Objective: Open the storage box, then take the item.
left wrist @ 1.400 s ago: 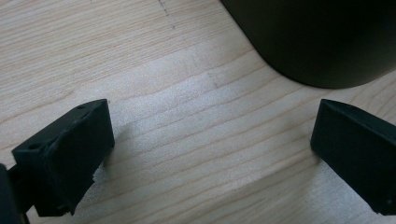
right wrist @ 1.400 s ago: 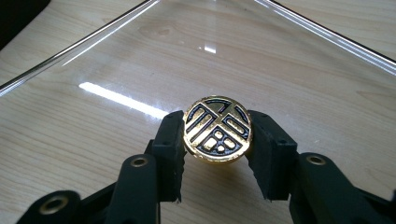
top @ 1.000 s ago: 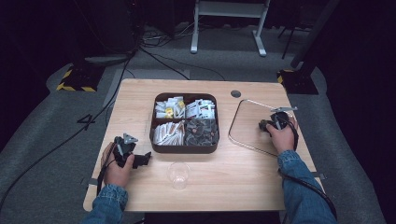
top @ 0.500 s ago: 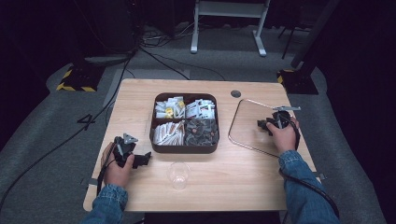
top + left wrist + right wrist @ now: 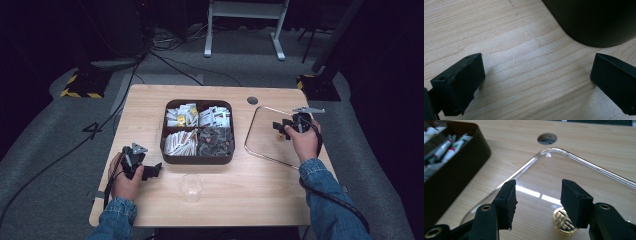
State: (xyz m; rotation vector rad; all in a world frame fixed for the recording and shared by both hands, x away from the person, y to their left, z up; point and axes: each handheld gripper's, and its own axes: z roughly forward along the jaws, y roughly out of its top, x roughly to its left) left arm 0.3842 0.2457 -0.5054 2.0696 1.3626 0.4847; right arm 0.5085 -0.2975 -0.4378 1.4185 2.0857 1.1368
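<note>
On the wooden table (image 5: 150,105) sits a dark brown box (image 5: 197,131) split into four compartments, each packed with small sachets and packets; it stands near the middle, uncovered. To its right, apart from it, a clear lid (image 5: 265,137) with rounded corners lies flat on the wood, and in the right gripper view a small round gold knob (image 5: 563,221) shows at its centre. A round cable hole (image 5: 252,100) in the tabletop lies just beyond the lid's far corner. Near the front edge, just in front of the box, stands a small clear glass (image 5: 191,186), upright and seemingly empty.

The right gripper (image 5: 281,131) hovers over the lid with its jaws partly open and nothing between them; in its own view the jaws stand either side of the knob, not yet closed on it, and whether a pad touches the lid I cannot tell. The left gripper (image 5: 152,171) rests low by the box's near left corner, jaws spread wide and empty, the dark wall of the box just ahead of them in the left gripper view.

By the look of it, the work is at an early stage: the lid is off and lying aside, nothing is gripped. What seems left is to close on the knob, lift the lid and set it over the box, if covering is the aim.
</note>
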